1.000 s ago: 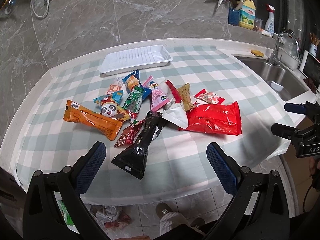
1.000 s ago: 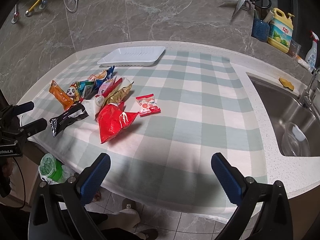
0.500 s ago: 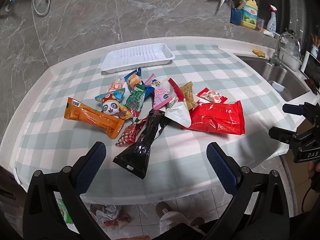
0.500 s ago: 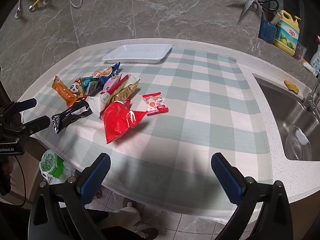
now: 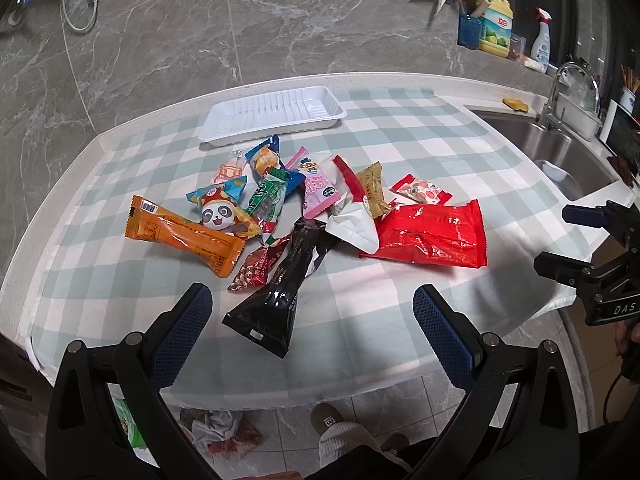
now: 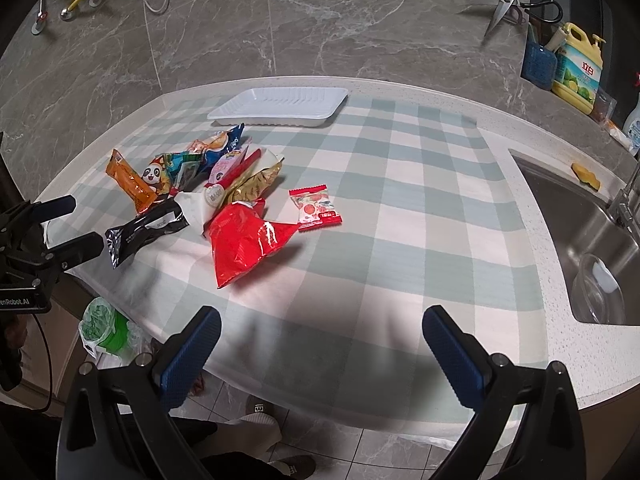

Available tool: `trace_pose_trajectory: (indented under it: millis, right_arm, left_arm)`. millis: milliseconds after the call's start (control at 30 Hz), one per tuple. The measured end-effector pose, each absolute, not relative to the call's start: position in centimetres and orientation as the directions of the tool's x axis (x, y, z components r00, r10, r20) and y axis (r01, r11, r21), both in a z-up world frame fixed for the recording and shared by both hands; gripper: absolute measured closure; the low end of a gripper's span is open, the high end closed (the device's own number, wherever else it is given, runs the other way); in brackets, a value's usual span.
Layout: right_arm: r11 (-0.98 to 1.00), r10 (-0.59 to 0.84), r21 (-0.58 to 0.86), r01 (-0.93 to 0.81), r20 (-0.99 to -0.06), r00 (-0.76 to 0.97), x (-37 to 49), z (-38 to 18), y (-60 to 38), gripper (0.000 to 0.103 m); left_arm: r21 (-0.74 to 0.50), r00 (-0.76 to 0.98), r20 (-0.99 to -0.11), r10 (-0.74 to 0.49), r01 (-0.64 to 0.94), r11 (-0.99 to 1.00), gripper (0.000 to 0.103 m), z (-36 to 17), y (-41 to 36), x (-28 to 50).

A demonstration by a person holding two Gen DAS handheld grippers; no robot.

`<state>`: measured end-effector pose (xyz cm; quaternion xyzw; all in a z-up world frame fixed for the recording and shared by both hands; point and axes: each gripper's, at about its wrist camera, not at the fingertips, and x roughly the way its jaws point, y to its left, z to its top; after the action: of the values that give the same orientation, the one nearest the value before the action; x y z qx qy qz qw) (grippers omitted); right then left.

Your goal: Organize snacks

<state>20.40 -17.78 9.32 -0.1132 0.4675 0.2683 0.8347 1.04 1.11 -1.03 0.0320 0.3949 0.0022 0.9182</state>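
Observation:
A pile of snack packets lies on the checked cloth: a big red bag, a black packet, an orange packet, a panda packet, a pink packet and a small red-and-white packet. An empty white tray sits behind the pile. My left gripper is open and empty, just short of the black packet. My right gripper is open and empty, over the cloth's front edge, right of the pile.
A steel sink is set in the counter at the right, with a yellow sponge on its rim. A yellow soap bottle, a spray bottle and hanging scissors stand by the marble wall. Tiled floor lies below the front edge.
Both grippers have moved slightly closer to the counter; the pile sits a little lower and larger in both views. Nothing has been grasped or moved.

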Motion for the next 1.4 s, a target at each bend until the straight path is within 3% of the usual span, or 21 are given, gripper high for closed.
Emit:
trace_pose_trajectory:
  millis: [1400]
  right_arm:
    - [0.759,0.375,0.071,-0.647,-0.86,0.346,21.3,8.1,-13.3,0.0]
  left_arm:
    - [0.043,0.62,-0.784,0.029,0.008,0.999,0.001,-3.9,2.9,3.5]
